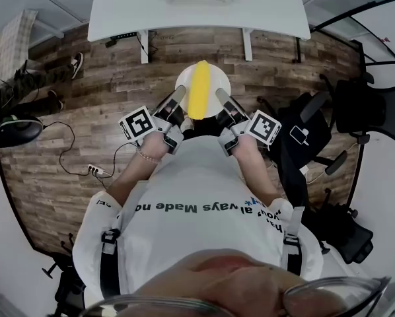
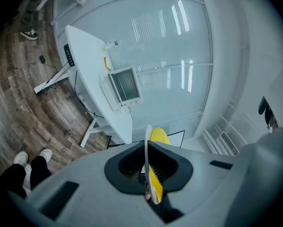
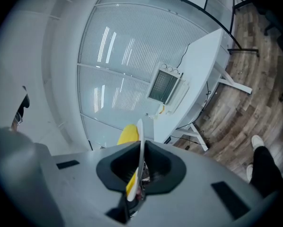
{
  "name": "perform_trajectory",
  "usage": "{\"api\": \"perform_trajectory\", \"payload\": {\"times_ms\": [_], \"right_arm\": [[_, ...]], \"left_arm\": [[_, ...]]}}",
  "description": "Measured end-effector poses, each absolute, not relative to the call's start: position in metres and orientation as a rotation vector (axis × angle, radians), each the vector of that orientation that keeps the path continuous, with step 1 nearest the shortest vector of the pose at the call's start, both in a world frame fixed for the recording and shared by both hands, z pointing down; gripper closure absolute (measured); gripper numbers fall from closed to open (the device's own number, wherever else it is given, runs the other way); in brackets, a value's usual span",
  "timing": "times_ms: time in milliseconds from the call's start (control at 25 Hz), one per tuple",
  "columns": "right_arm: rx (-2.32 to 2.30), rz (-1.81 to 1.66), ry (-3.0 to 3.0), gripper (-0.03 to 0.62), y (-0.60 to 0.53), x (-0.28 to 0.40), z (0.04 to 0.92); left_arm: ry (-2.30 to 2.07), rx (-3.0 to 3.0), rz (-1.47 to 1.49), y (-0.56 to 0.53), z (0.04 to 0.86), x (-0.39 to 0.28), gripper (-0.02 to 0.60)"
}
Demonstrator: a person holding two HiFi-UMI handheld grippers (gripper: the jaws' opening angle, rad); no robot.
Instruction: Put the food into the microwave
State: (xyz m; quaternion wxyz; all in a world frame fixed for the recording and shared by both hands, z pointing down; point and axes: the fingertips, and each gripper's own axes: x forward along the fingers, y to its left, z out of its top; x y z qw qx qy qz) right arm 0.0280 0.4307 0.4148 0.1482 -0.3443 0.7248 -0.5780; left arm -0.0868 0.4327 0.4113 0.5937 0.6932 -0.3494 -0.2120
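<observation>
A white plate carrying a long yellow piece of food is held in the air in front of the person, above the wooden floor. My left gripper is shut on the plate's left rim and my right gripper is shut on its right rim. In the left gripper view the plate's edge runs between the jaws with the yellow food beside it. The right gripper view shows the same rim and food. A white microwave stands on the white table; it also appears in the right gripper view.
Black office chairs stand at the right. A power strip and cables lie on the floor at the left. Table legs reach the floor ahead. A glass wall rises behind the table.
</observation>
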Motion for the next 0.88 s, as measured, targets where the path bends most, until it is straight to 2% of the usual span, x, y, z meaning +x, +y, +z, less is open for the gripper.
{"api": "perform_trajectory", "payload": {"times_ms": [400,880], "right_arm": [[-0.988,-1.685,2.058,0.568,0.376,0.034,0.424],[-0.978,-1.675,2.067,0.568,0.269,0.068,0.424]], "left_arm": [[-0.842,1.615,-0.460,0.379,0.422,-0.082,0.566],[-0.824,1.610,-0.479,0.270,0.418,-0.045,0.565]]}}
